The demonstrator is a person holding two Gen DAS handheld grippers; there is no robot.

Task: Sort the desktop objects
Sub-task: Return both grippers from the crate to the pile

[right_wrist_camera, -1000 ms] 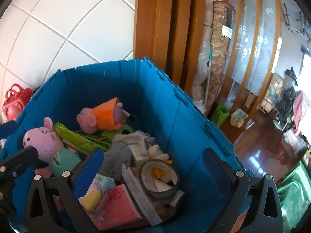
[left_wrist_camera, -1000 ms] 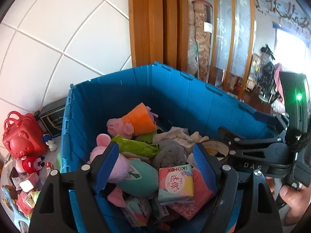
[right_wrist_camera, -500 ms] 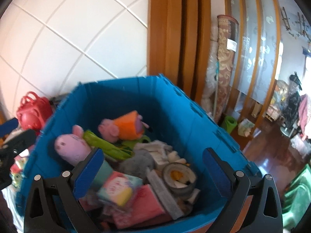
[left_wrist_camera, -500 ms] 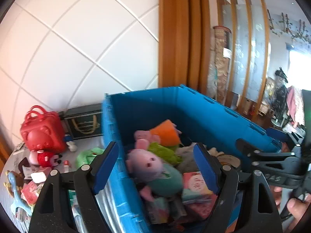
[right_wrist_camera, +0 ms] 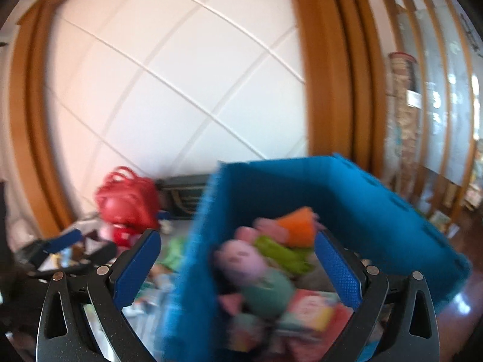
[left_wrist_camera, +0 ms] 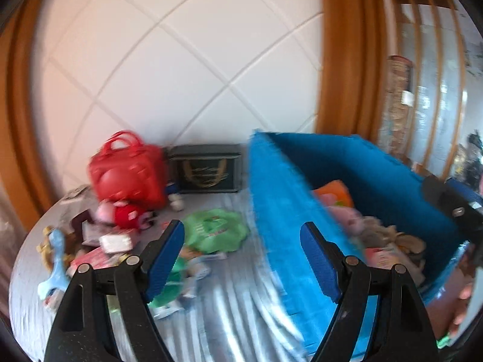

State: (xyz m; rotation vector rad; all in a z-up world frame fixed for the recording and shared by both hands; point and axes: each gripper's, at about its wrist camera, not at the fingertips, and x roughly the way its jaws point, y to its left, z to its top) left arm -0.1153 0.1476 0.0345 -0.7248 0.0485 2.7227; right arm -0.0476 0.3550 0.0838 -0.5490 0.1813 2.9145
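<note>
Two hand-held grippers, left [left_wrist_camera: 241, 250] & right [right_wrist_camera: 238, 267], both w/ jaws apart, empty. Green soft pouch [left_wrist_camera: 215, 230] lies on counter [left_wrist_camera: 235, 310], left of blue bin [left_wrist_camera: 280, 211]. Prob. light, floppy; pinch a bunched edge.

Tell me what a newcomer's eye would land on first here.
The big blue crate on the right of the table, heaped with plush pigs and packets. Next, the red handbag against the white wall at the table's back left, with small toys and a green bag scattered before it.
</note>
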